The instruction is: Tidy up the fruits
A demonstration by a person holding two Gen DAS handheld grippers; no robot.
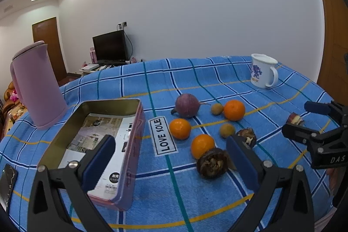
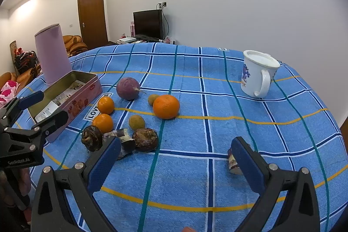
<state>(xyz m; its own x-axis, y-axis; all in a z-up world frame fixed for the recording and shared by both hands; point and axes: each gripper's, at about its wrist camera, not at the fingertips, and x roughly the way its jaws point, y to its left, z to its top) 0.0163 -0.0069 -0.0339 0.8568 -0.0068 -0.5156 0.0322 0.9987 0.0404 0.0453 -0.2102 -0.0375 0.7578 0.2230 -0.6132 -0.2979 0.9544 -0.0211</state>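
Fruits lie loose on the blue plaid cloth: three oranges (image 1: 234,110) (image 1: 180,129) (image 1: 202,145), a purple passion fruit (image 1: 187,105), two small brown longans (image 1: 227,130), and dark mangosteen pieces (image 1: 212,163). An open pink tin box (image 1: 113,145) lies left of them, with paper inside. My left gripper (image 1: 171,164) is open and empty, one finger over the tin, the other by a mangosteen. My right gripper (image 2: 177,163) is open and empty above the cloth, with a fruit piece (image 2: 233,163) by its right finger. The oranges also show in the right wrist view (image 2: 166,106).
A pink kettle (image 1: 37,86) stands behind the tin. A white mug (image 1: 263,71) stands at the far right. A phone (image 1: 7,184) lies at the table's left edge. A "LOVE SOLE" label (image 1: 162,136) is sewn on the cloth.
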